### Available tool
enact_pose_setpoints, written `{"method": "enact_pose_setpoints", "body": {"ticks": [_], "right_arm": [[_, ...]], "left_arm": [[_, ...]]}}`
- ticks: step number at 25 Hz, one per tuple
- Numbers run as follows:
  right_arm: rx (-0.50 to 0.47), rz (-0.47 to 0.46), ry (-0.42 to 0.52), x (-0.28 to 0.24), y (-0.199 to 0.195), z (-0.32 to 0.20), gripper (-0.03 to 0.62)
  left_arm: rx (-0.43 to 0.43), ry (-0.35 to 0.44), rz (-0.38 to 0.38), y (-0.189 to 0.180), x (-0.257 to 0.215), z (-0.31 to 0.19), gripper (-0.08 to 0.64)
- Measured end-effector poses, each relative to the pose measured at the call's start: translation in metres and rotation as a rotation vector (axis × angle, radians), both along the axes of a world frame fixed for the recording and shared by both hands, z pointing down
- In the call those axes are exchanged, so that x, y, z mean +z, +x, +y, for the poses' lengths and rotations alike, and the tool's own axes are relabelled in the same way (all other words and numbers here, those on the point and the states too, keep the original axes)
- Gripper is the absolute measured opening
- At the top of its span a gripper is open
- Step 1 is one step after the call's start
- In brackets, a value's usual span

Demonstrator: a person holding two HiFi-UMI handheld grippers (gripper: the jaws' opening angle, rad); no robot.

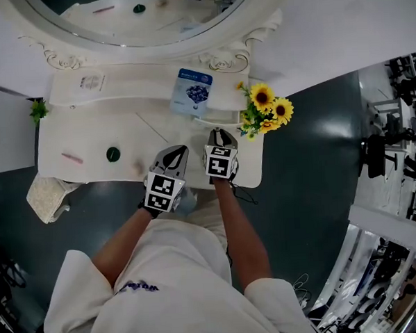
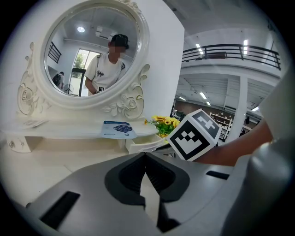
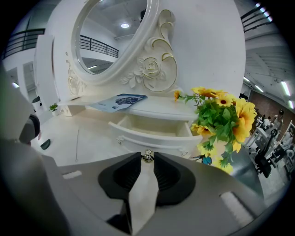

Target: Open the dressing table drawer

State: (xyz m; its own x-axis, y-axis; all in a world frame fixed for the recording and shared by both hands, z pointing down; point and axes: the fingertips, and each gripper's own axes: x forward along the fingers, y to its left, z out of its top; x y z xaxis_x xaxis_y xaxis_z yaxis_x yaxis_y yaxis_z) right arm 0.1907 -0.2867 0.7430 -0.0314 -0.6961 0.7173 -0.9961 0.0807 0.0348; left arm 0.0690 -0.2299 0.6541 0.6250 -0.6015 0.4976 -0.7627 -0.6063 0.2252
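The white dressing table point(image 1: 88, 137) carries an oval mirror point(image 1: 138, 20). Its small drawer point(image 3: 152, 133) under the right shelf stands pulled out, empty inside. My right gripper point(image 3: 147, 158) is shut on the drawer's metal knob point(image 3: 147, 156), the pads pressing it from both sides. In the head view the right gripper point(image 1: 220, 134) reaches the drawer front point(image 1: 223, 120). Beside it on the left my left gripper point(image 1: 174, 153) hovers over the tabletop's front edge. The left gripper point(image 2: 145, 154) is shut with nothing in it. From there I see the drawer point(image 2: 143, 145) side-on.
Sunflowers point(image 1: 266, 109) stand at the table's right end, close to the drawer. A blue packet point(image 1: 192, 90) lies on the shelf above it. A green round lid point(image 1: 113, 154) and a pink stick point(image 1: 72, 158) lie on the left. A beige cushion point(image 1: 48, 197) sits below the left corner.
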Motion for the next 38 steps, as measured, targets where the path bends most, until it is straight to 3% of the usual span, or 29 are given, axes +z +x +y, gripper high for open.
{"method": "enact_pose_setpoints", "body": {"ticks": [38], "right_arm": [[0.019, -0.031, 0.003, -0.005, -0.007, 0.024, 0.094]], "left_arm": [[0.035, 0.021, -0.006, 0.005, -0.001, 0.013, 0.009]]}}
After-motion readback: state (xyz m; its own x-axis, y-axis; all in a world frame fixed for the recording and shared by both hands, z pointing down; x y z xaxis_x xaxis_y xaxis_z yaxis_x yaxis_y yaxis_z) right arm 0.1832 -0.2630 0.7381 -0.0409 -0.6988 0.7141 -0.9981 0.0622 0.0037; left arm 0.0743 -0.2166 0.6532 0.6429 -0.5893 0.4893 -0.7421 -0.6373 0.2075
